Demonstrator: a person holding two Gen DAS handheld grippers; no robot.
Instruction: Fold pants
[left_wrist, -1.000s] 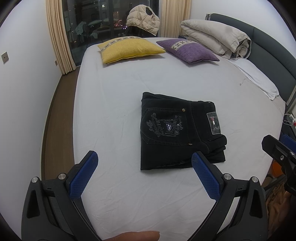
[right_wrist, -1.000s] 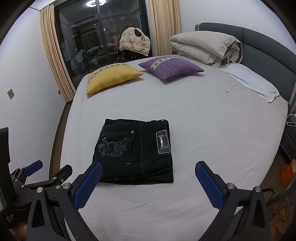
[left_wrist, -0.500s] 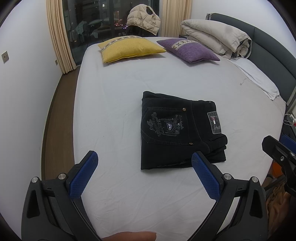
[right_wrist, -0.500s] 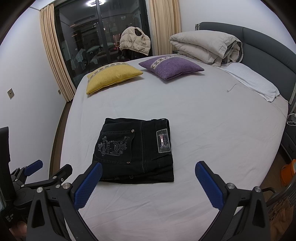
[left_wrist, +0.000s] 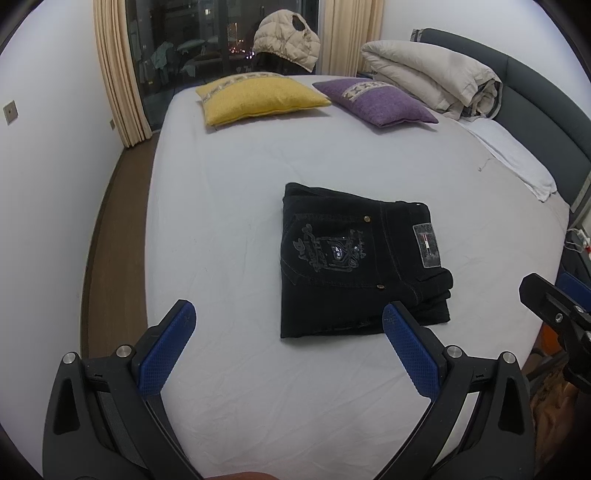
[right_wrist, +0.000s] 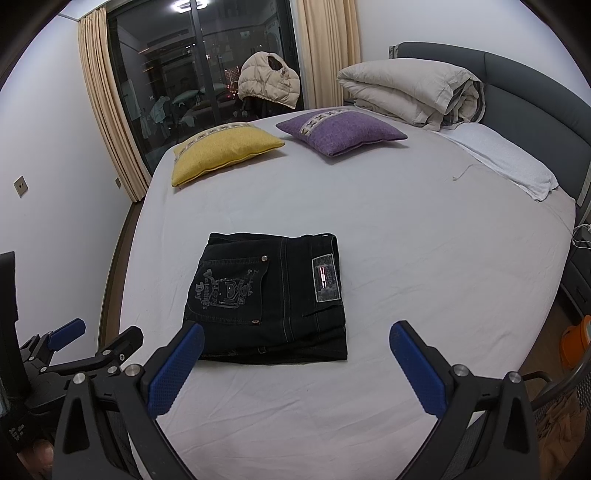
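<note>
Black pants (left_wrist: 354, 258) lie folded in a compact square on the white bed sheet (left_wrist: 229, 229), back pocket embroidery and a label facing up. They also show in the right wrist view (right_wrist: 269, 295). My left gripper (left_wrist: 290, 317) is open and empty, held above the near part of the bed, short of the pants. My right gripper (right_wrist: 297, 334) is open and empty, also held back from the pants' near edge. The left gripper also shows at the left edge of the right wrist view (right_wrist: 96, 339).
A yellow pillow (left_wrist: 258, 98) and a purple pillow (left_wrist: 373, 101) lie at the far side of the bed. A rolled beige duvet (left_wrist: 432, 85) rests by the grey headboard (left_wrist: 546, 107). A wooden floor strip (left_wrist: 114, 229) runs along the left.
Both grippers have barely moved; the view has shifted very slightly. The pants lie as before.
</note>
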